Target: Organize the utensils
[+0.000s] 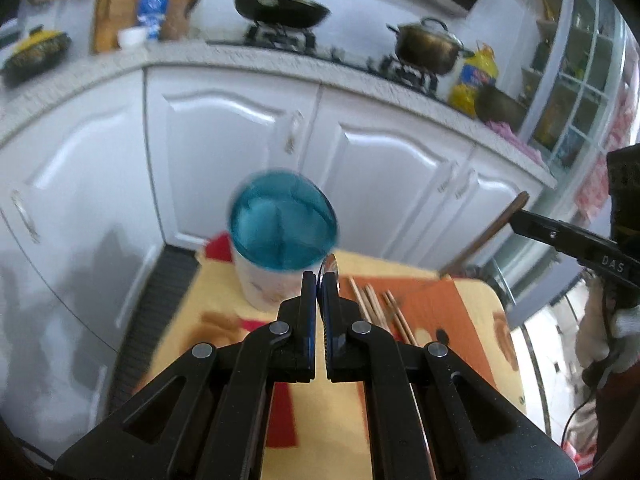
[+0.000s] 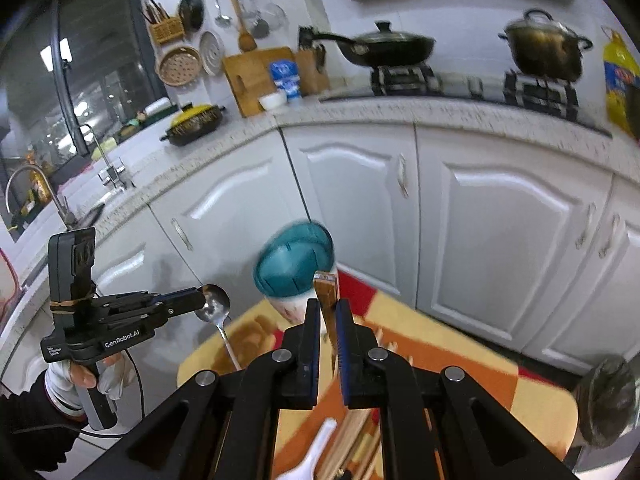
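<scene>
My left claw (image 1: 320, 286) pinches a thin, stiff, slippery metal spoon (image 2: 216, 304) at its bowl, my right claw (image 2: 329, 312) pinches a light, rigid wooden utensil (image 2: 326, 292), both raised above the tabletop (image 1: 472, 312) beside the cup (image 1: 276, 248), so I grip firmly.

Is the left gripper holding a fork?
No, the left gripper is shut on a metal spoon, bowl up beside the utensil holder.

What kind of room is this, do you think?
A home kitchen, most likely: a lidded wok and a pot sit on a gas stove, white cabinets run under the counter, and a sink faucet stands at the left.
</scene>
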The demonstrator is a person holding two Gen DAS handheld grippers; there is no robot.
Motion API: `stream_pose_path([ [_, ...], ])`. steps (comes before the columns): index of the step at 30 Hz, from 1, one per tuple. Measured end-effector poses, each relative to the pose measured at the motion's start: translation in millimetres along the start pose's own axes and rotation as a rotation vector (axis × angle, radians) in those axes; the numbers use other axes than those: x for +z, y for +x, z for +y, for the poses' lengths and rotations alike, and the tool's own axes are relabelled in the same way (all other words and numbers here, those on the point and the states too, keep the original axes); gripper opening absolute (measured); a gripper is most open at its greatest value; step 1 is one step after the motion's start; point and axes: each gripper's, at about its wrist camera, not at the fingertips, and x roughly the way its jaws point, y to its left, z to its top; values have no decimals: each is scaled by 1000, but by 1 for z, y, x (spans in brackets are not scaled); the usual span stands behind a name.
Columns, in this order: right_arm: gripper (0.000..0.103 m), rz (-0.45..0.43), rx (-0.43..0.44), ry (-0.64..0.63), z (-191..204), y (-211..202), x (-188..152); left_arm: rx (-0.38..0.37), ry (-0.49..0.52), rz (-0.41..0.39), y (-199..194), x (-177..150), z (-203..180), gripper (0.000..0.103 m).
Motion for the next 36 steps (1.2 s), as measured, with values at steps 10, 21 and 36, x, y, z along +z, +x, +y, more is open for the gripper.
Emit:
stream_pose_path([
  [10, 1, -62, 28, -90, 36, 5, 61, 179, -22, -138, -14, 57, 38, 1],
  [21, 9, 131, 20, -78, 20, 75, 27, 169, -74, -116, 5, 61, 55, 1],
  [36, 22, 462, -53, 121, -44, 238, -56, 187, -67, -111, 5, 64, 58, 2],
])
